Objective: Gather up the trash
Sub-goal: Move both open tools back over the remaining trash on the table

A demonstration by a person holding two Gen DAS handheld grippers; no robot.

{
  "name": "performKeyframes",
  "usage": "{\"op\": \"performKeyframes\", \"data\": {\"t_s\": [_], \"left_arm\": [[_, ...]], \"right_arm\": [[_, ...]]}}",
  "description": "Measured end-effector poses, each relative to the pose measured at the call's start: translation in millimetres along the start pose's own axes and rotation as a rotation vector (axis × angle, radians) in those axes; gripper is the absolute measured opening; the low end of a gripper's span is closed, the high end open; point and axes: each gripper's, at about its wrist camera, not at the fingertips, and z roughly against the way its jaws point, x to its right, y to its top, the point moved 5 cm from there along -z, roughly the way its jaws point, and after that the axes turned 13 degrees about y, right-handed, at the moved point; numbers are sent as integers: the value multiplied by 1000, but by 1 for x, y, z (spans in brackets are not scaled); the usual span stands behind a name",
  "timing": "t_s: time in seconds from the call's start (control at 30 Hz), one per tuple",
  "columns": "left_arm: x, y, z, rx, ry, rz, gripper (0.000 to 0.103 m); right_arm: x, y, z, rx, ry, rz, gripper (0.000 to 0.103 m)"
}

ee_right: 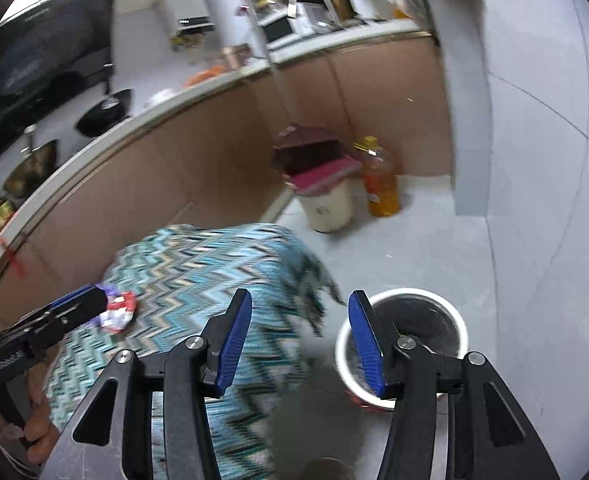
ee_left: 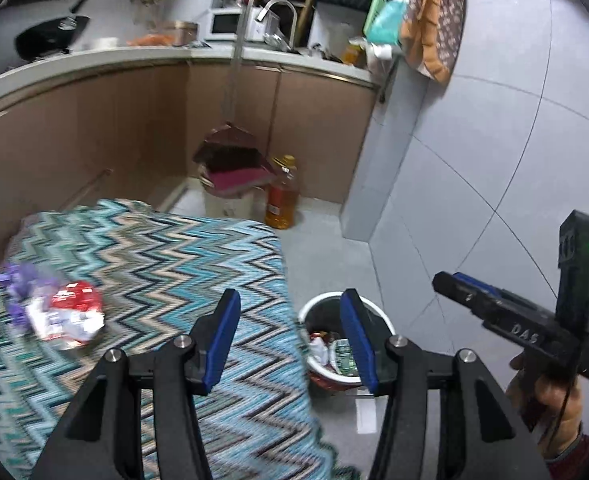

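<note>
A crumpled red and white wrapper [ee_left: 72, 314] lies beside a purple wrapper [ee_left: 20, 286] on the left of a table under a zigzag teal cloth [ee_left: 166, 264]. A white-rimmed trash bin [ee_left: 330, 344] with several scraps inside stands on the floor right of the table. My left gripper [ee_left: 290, 340] is open and empty above the table's right edge. My right gripper [ee_right: 300, 340] is open and empty, between the table and the bin [ee_right: 406, 336]. The wrappers [ee_right: 118, 312] show at the left in the right wrist view, just beyond the left gripper [ee_right: 90, 304].
A cream bin [ee_left: 230, 200] with dark red items on top and an amber oil bottle [ee_left: 282, 196] stand by brown cabinets [ee_left: 134, 128]. A mop pole [ee_left: 236, 44] leans there. The counter holds a pan [ee_left: 50, 36] and a faucet [ee_left: 278, 16]. A grey tiled wall [ee_left: 494, 140] rises at the right.
</note>
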Motion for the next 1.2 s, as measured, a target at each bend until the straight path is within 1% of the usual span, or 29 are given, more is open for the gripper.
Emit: {"op": "performKeyframes", "data": {"t_s": [0.17,0.37,0.5,0.67,0.83,0.93,1.1,1.2], "left_arm": [[-49,-12,39,40,62,34,50],[-117,-31,84,80,123,99,50],[-153,-43,104,94,173,122,50],[-195,-61,118,87,231,155,50],[-227,-73,121,75,267,207,50],[-246,-82,116,59,290,240,50],[-271,-97,95,3,300,284,50],[-284,-105,75,-37,301,303,50]], "right_arm": [[-51,-7,10,-7,58,66,54],[-100,-18,19,-27,130,135,57],[-128,-28,19,-48,180,176,58],[-160,-45,10,-87,246,219,59],[-187,-62,-6,-135,310,247,59],[-199,-72,-18,-165,331,257,59],[-214,-89,-41,-229,370,281,59],[-222,-103,-60,-288,388,294,59]]}}
